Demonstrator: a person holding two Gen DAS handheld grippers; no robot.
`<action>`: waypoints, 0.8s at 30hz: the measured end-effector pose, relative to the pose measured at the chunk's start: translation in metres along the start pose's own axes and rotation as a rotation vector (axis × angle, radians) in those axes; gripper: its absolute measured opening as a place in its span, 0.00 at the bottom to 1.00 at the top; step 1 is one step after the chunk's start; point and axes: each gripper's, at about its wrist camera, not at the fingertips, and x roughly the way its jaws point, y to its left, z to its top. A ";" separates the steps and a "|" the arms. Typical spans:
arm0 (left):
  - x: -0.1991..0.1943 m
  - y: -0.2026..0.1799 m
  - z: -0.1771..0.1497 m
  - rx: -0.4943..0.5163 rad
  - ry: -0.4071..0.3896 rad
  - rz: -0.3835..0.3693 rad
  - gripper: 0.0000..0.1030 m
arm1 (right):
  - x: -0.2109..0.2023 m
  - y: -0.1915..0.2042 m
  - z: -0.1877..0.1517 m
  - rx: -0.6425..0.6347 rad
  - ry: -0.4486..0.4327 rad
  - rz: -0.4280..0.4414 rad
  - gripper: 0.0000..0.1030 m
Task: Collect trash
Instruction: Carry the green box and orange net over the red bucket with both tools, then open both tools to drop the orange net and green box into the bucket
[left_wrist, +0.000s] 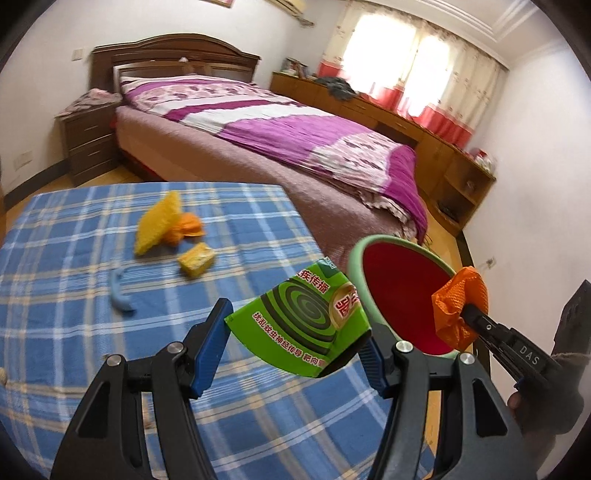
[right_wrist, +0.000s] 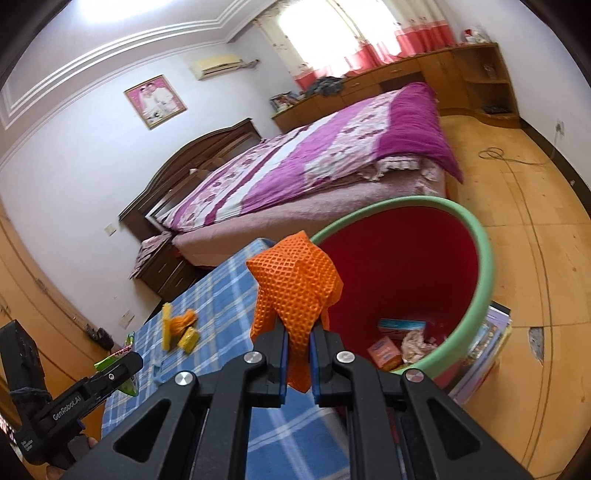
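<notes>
Closest to the lens, the left tongs are clenched across a flattened green mosquito-coil box, which they carry above the edge of the blue checked counter, just short of the bin. The right tongs pinch a crumpled piece of orange foam netting between nearly closed pads and hold it up at the rim of the bin, seemingly right over its mouth.

The bin is a red bucket with a pale green rim, standing on the floor beside the counter (what looks like a stack of books or magazines lies on the floor at its base). It already holds some trash: a small orange carton, a pale blue box and a wad of crumpled tissue lie at the bottom. Whether more lies beneath them I cannot tell, since the near wall hides part of the floor of the bin.

So the job reads as roughly halfway: some pieces are in, two are in the air and not yet dropped. Left on the counter are a yellow foam net sleeve, an orange scrap touching it, a yellow crumpled wrapper just beside those, and a curved blue plastic piece nearer the left tongs.
</notes>
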 end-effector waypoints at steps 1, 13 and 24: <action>0.006 -0.007 0.001 0.017 0.008 -0.008 0.63 | 0.001 -0.004 0.001 0.006 -0.001 -0.007 0.11; 0.055 -0.060 0.007 0.142 0.066 -0.064 0.63 | 0.014 -0.050 0.011 0.065 0.002 -0.070 0.15; 0.093 -0.094 0.009 0.207 0.117 -0.109 0.63 | 0.019 -0.069 0.016 0.076 -0.008 -0.105 0.29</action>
